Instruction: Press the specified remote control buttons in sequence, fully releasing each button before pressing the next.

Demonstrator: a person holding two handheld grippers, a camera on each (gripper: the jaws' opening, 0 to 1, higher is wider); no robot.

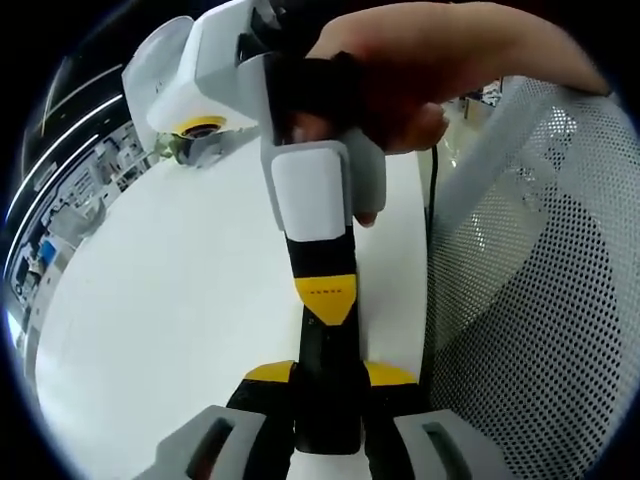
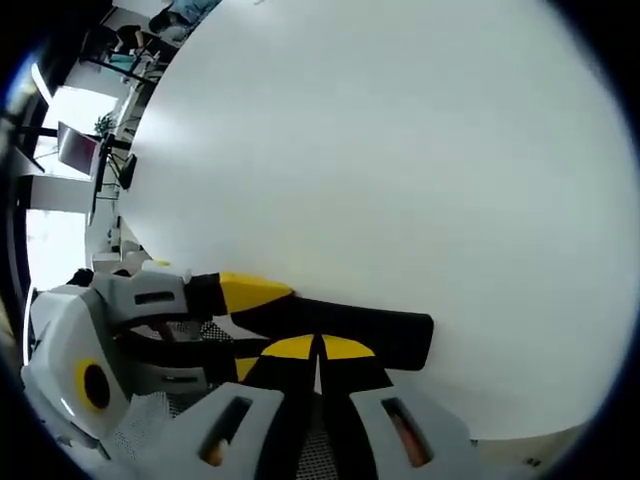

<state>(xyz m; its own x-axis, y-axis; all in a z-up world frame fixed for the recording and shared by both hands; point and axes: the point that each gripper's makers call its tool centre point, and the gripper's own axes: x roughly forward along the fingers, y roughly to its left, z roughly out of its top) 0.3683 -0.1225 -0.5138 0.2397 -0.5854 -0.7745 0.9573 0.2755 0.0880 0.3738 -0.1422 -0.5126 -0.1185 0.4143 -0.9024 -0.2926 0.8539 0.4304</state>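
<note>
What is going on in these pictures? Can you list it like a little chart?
Thing held: black remote control
Held by: left gripper, jaws shut on its sides
Pressing tool: right gripper, jaws shut, yellow tips appear to touch the remote
Who holds it: a hand around the right gripper's body
Surface: white table
Nearby: mesh chair beside the table
Buttons: too dark to make out

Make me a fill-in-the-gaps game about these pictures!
1. The left gripper is shut on a black ____.
2. The table is the colour ____.
3. A person's ____ holds the right gripper.
Missing words: remote; white; hand.
</note>
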